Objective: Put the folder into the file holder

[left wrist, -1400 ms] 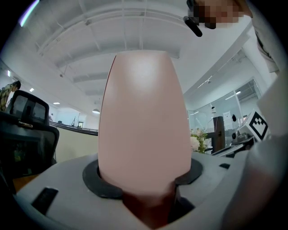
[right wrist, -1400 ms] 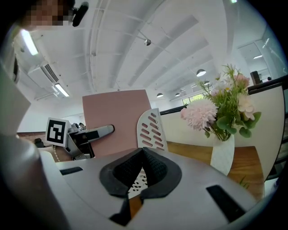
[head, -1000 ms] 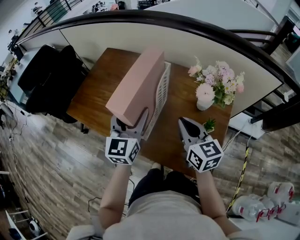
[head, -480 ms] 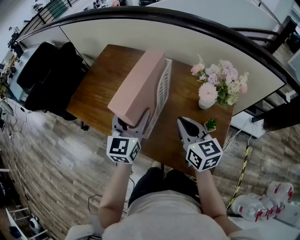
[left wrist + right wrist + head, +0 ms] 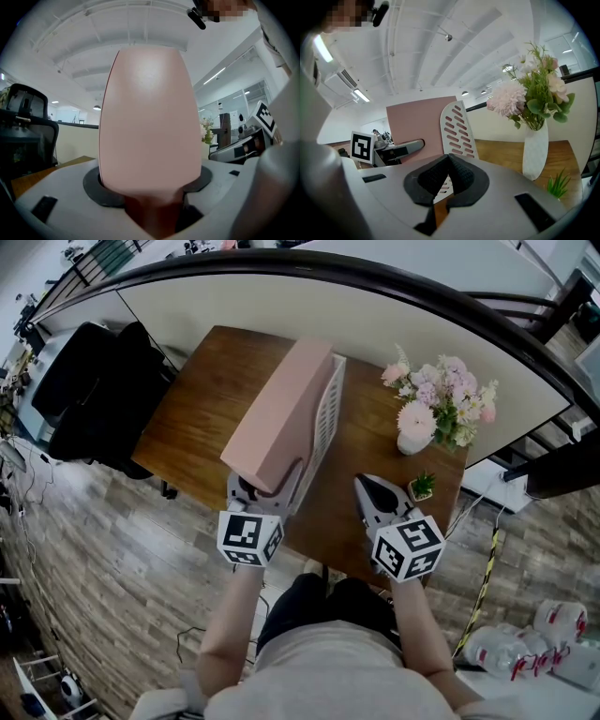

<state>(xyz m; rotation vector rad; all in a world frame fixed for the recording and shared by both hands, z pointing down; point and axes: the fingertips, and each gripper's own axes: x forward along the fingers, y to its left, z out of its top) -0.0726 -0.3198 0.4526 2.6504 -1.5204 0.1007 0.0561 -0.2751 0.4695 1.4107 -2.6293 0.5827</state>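
Folder: a thick pink folder (image 5: 279, 418) stands on edge at the centre of the frame, on the brown tabletop (image 5: 197, 423).
Long axis: it runs from lower left to upper right in the head view – the near end points at the person, the far end at the tabletop's back edge.
File holder: the white slotted file holder (image 5: 325, 423) lies along the folder's right side, touching it and running the same way; whether the folder is seated inside it I cannot tell.
Left claw: the left claw (image 5: 265, 484) is clenched on the folder's near end, with a dark pad on each side of the pink in the left gripper view.
Right claw: the right claw (image 5: 367, 486) is pinched together with nothing between its pads – it is right of the holder, apart from it.
Upper right: pink and white flowers (image 5: 436, 399) in a white vase (image 5: 409, 444).
Beside right claw: a small green plant (image 5: 419, 487).
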